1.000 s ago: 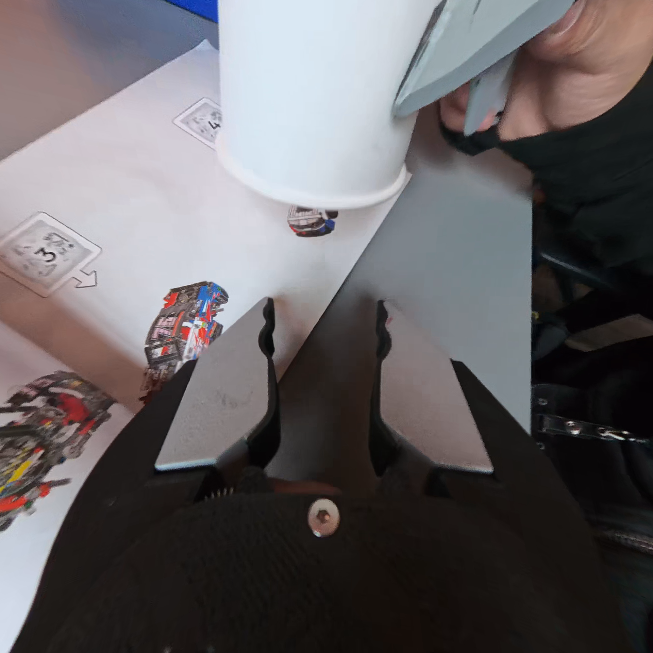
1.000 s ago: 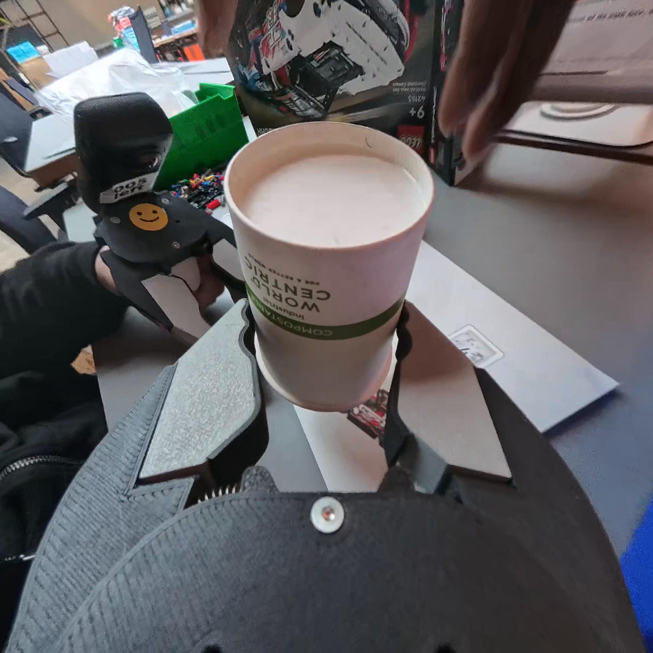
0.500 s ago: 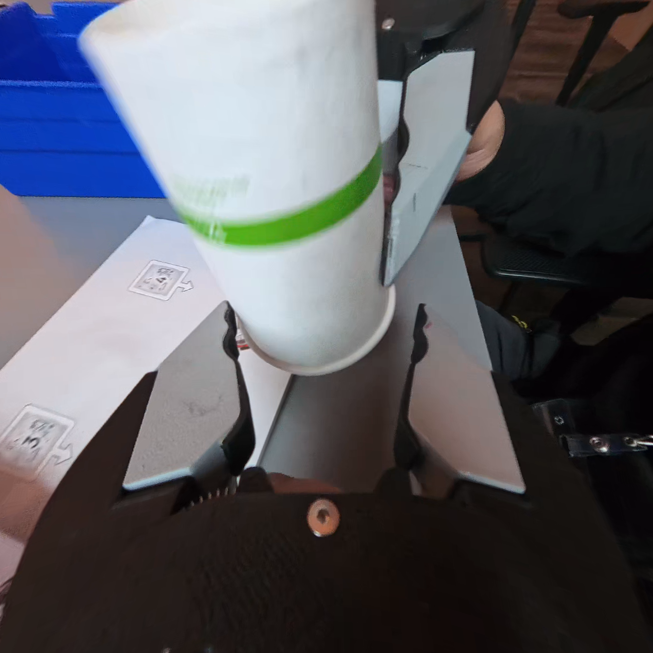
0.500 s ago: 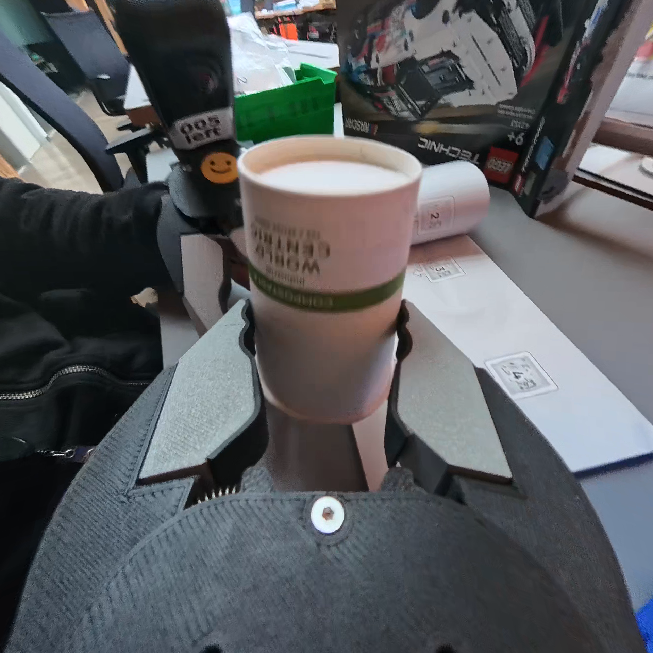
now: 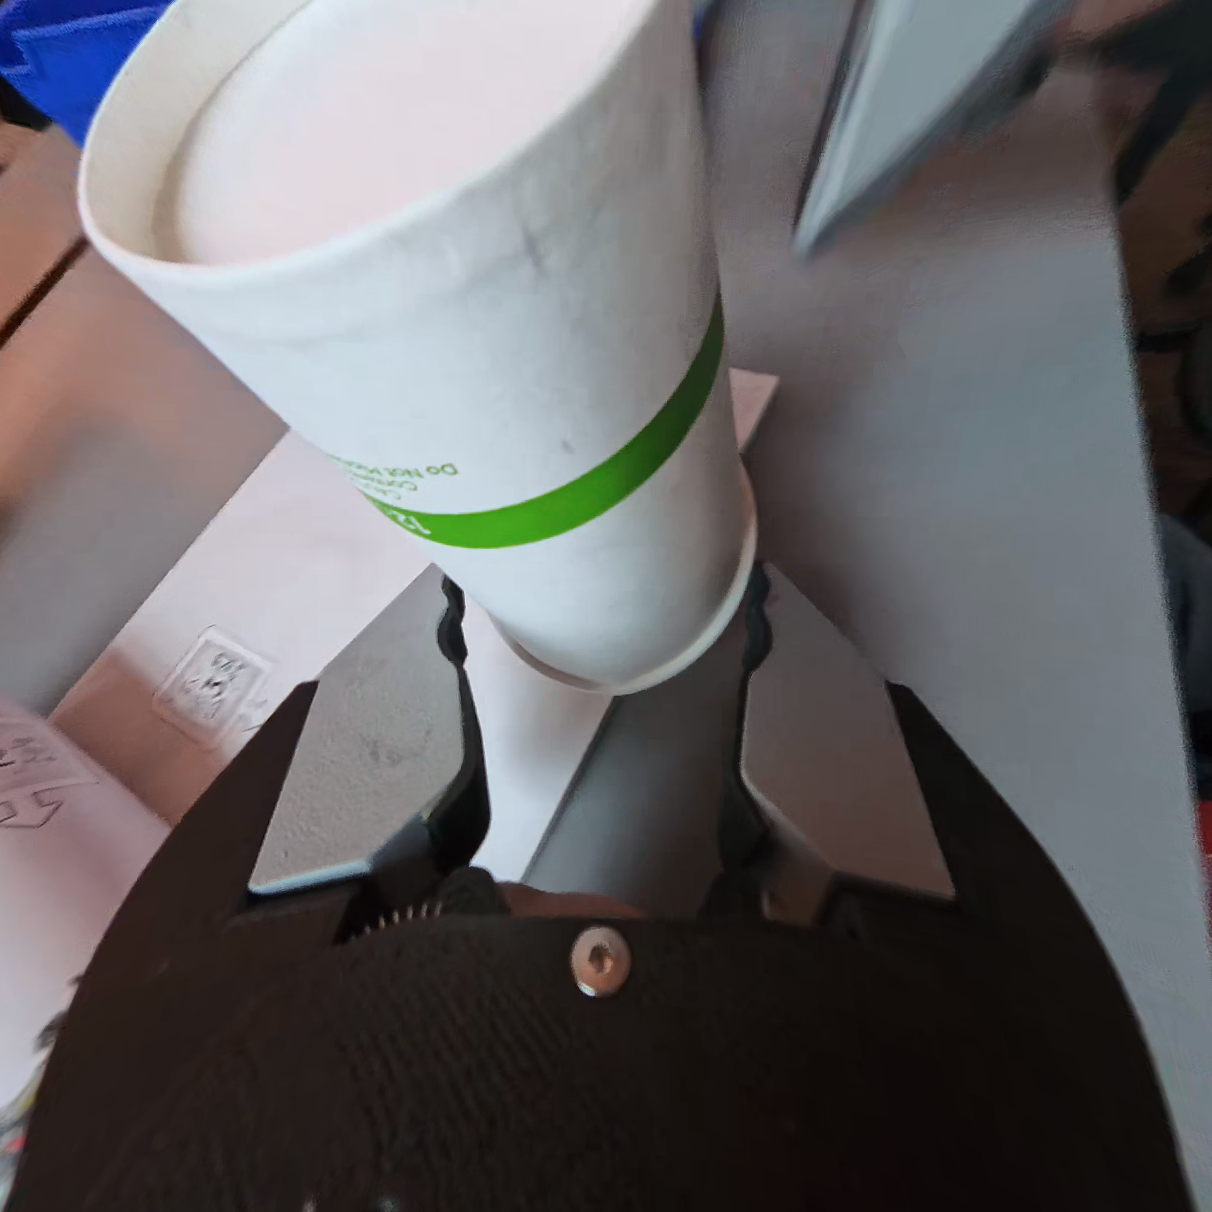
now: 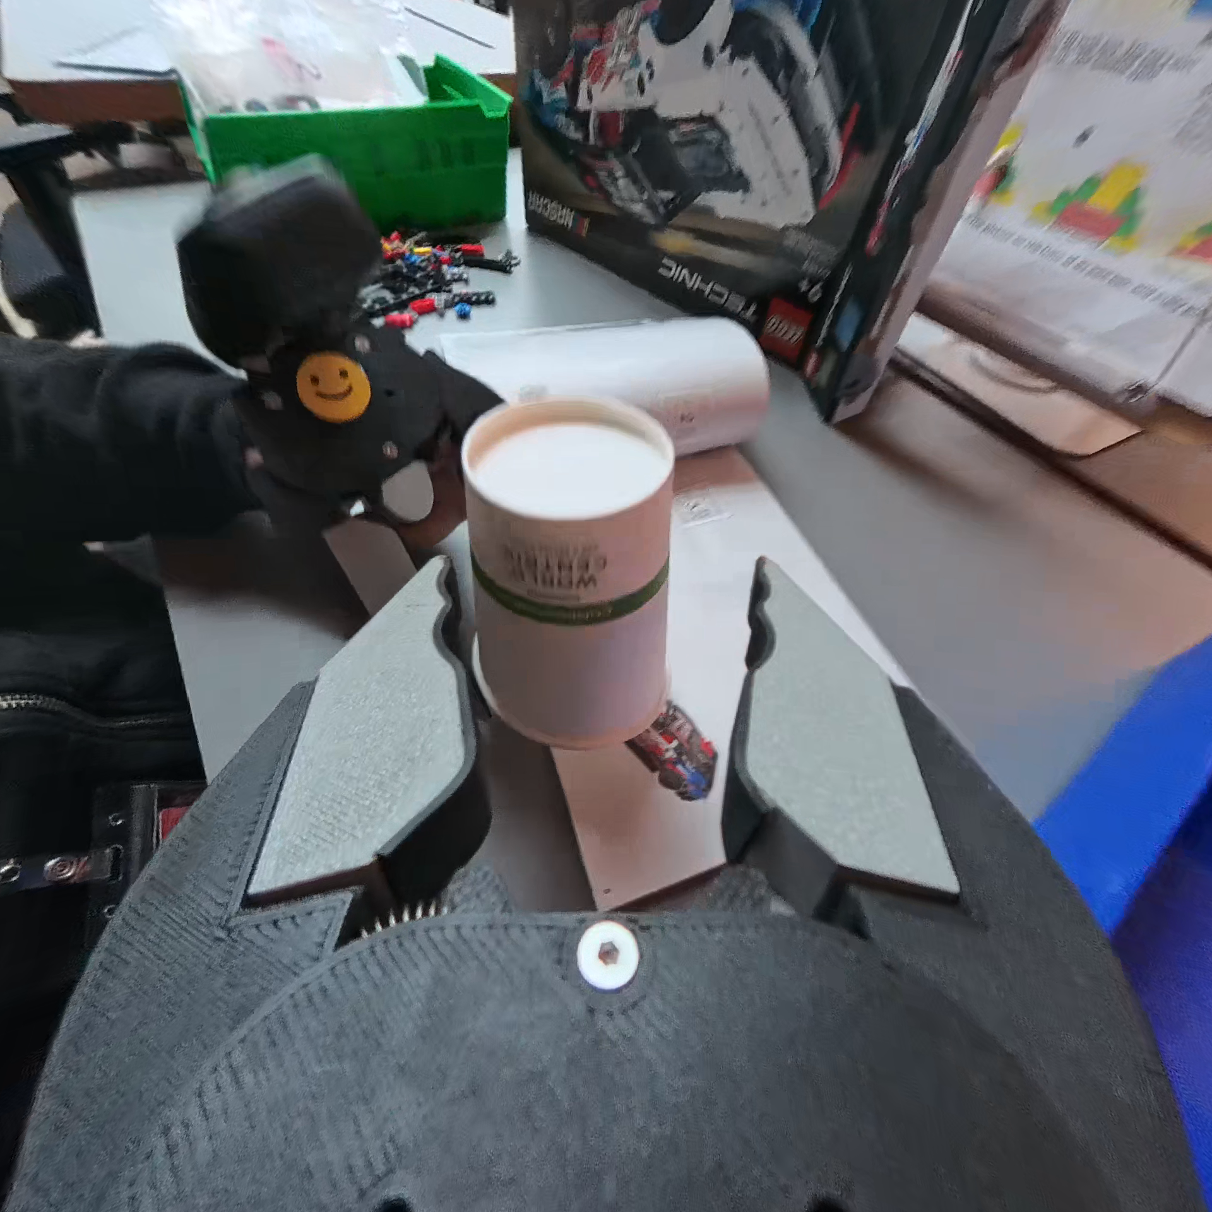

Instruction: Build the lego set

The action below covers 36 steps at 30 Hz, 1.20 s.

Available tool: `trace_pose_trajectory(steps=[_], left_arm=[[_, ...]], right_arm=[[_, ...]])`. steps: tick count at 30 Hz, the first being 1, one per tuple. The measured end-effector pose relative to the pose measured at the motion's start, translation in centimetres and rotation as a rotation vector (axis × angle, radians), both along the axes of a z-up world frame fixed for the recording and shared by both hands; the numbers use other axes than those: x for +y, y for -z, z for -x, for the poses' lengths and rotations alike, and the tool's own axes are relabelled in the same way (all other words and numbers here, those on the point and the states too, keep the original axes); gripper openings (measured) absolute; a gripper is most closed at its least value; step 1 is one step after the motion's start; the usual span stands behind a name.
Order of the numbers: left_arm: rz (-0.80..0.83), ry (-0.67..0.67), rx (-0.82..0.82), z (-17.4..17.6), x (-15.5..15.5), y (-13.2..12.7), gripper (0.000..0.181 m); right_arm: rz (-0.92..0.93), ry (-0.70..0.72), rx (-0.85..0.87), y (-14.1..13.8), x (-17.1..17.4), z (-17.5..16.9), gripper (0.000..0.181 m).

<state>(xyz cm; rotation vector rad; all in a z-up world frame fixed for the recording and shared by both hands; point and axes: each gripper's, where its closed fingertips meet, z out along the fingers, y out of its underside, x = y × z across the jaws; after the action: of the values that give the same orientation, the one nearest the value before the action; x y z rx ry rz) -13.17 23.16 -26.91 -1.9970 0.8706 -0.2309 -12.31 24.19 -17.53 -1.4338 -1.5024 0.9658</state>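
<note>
1. Left wrist view: the white paper cup (image 5: pixel 459 341) with its green band sits upside down, leaning away from us, and our left gripper (image 5: pixel 600 623) has its jaws clamped on the cup's rolled rim, a finger touching each side. Below the cup lies the instruction booklet (image 5: pixel 295 557) on the grey table (image 5: pixel 951 459). Above and to the right of the cup, a blurred grey finger of the right gripper (image 5: pixel 918 98) stands apart from it. A blue bin (image 5: pixel 59 59) peeks in up-left of the cup.

2. Right wrist view: here our right gripper (image 6: pixel 603 623) has its jaws spread wide. The cup (image 6: pixel 570 577) stands between them, with a clear gap on its right side. Only this view shows the lego set itself: loose lego pieces (image 6: pixel 433 275) scattered well behind the cup, the lego box (image 6: pixel 741 151) behind it to the right, a green bin (image 6: pixel 367 151) farther back left. The left gripper (image 6: pixel 400 531) with its yellow smiley sticker reaches the cup from the left.
</note>
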Motion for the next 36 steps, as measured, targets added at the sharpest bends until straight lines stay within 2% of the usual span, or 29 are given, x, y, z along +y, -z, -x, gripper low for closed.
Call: trace_pose_trajectory(steps=[2, 4, 6, 9, 13, 16, 19, 21, 23, 26, 28, 30, 32, 36], left_arm=[[-0.039, -0.028, 0.1, 0.7, 0.3, 0.4, 0.085], [-0.082, -0.046, 0.186, 1.0, 0.6, 0.5, 0.085], [-0.122, -0.046, 0.243, 0.9, 0.7, 0.3, 0.085], [-0.122, -0.052, 0.224, 0.7, 0.7, 0.2, 0.085], [-0.109, -0.069, 0.226, 1.2, 0.7, 0.8, 0.086], [-0.158, -0.129, 0.163, 1.7, 1.3, -0.5, 0.083], [-0.145, -0.169, 0.081, 2.5, 1.6, -0.9, 0.084], [-0.112, -0.168, 0.054, 2.5, 1.6, -0.6, 0.081], [-0.11, -0.177, 0.054, 2.7, 1.7, -0.6, 0.079], [-0.126, -0.181, 0.057, 3.0, 1.9, -0.7, 0.075], [-0.117, -0.178, 0.051, 3.0, 1.9, -0.7, 0.073], [-0.109, -0.171, 0.063, 2.9, 1.8, -0.4, 0.072], [-0.108, -0.16, 0.092, 2.7, 1.8, -0.2, 0.072], [-0.09, -0.146, 0.142, 2.4, 1.8, 0.5, 0.071]], right_arm=[[-0.022, -0.011, -0.006, -1.8, -0.3, 0.1, 0.091], [-0.024, -0.045, -0.075, -1.9, -1.1, 0.5, 0.093], [-0.063, -0.048, -0.167, -0.9, -1.2, 1.1, 0.092], [-0.114, -0.044, -0.276, 1.1, -1.1, 1.5, 0.072], [-0.119, -0.033, -0.321, 2.0, -1.0, 1.8, 0.072], [-0.133, -0.006, -0.282, 0.5, -0.2, 2.0, 0.072], [-0.118, 0.048, -0.209, -2.8, 2.2, 1.7, 0.072], [-0.126, 0.125, -0.148, -5.9, 5.6, 1.4, 0.072], [-0.153, 0.242, -0.108, -8.9, 10.6, 0.8, 0.072], [-0.206, 0.457, -0.055, -13.4, 19.5, -1.2, 0.072], [-0.23, 0.629, -0.045, -15.3, 26.1, -3.7, 0.072], [-0.219, 0.772, -0.085, -15.5, 32.0, -6.6, 0.072], [-0.202, 0.949, -0.172, -14.5, 37.8, -10.6, 0.072], [-0.072, 1.132, -0.265, -9.7, 45.3, -16.5, 0.072]])
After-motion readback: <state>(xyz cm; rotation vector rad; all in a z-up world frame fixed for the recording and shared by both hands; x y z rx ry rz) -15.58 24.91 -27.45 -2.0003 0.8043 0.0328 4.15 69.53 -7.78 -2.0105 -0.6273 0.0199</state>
